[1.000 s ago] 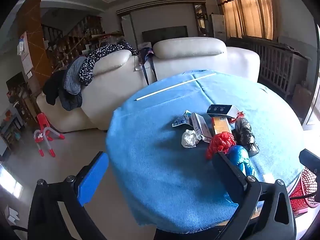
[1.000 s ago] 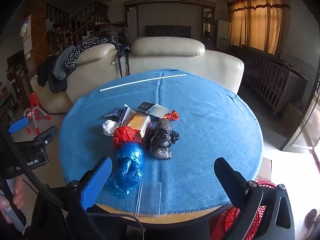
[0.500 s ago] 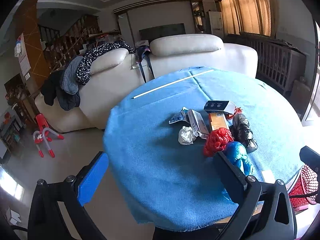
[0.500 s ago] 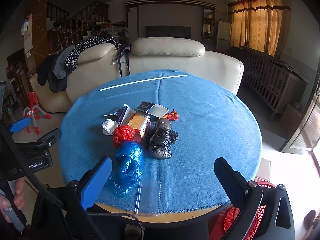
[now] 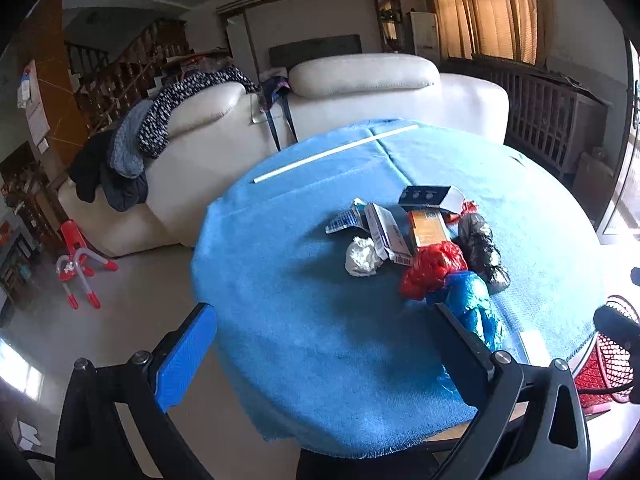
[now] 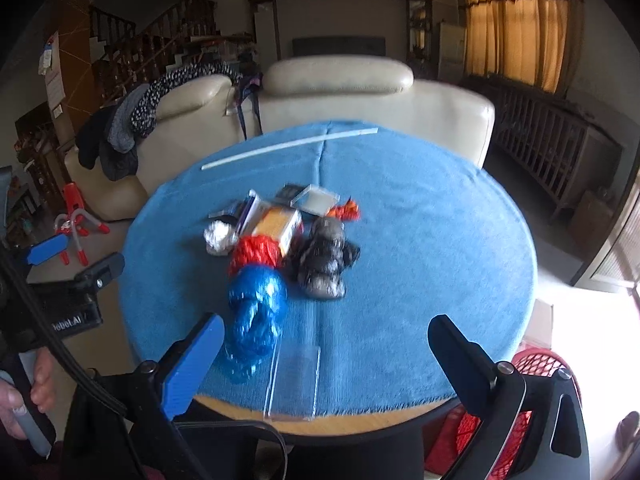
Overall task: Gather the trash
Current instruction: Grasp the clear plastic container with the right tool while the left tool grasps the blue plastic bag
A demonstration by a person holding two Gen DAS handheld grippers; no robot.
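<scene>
Both grippers hang at the near edge of a round table w/ blue cloth point(image 6: 420, 240), fingers spread wide, nothing held. Right gripper point(image 6: 324, 356) sits over the near rim; left gripper point(image 5: 324, 344) is off the table's left side, its blue pad over bare floor and its dark finger in front of the trash pile. In the right wrist view the left gripper's body shows at far left, w/ a hand point(image 6: 24, 392) wrapped on its handle.

Nearest thing on the cloth: a clear plastic sheet point(image 6: 296, 380) hanging over the near edge, between the right gripper's fingers. Just left of it and a bit farther, a blue plastic bag point(image 6: 256, 308), scrunched. Touching its far end, a red plastic bag point(image 6: 256, 252). Right of those, a black plastic bag point(image 6: 324, 260), crumpled, near table centre. Left of the red one, a white paper wad point(image 5: 362, 256).

Behind the bags: an orange box point(image 5: 430, 228) lying flat, a white/blue carton point(image 5: 386, 232) leaning just left of it, a foil wrapper point(image 5: 342, 222) farther left. Behind the box, a dark box w/ open flap point(image 5: 428, 198), and an orange-red scrap point(image 6: 346, 212) just right of it. All bunched together, touching or nearly.

Far side of cloth: a long white stick point(image 5: 336, 154) lying slanted, well apart from the pile.

Red mesh basket point(image 6: 532, 364) stands on the floor below the table's near-right edge. Beyond the table, a white sofa point(image 6: 360, 100) w/ clothes draped on its left part.
</scene>
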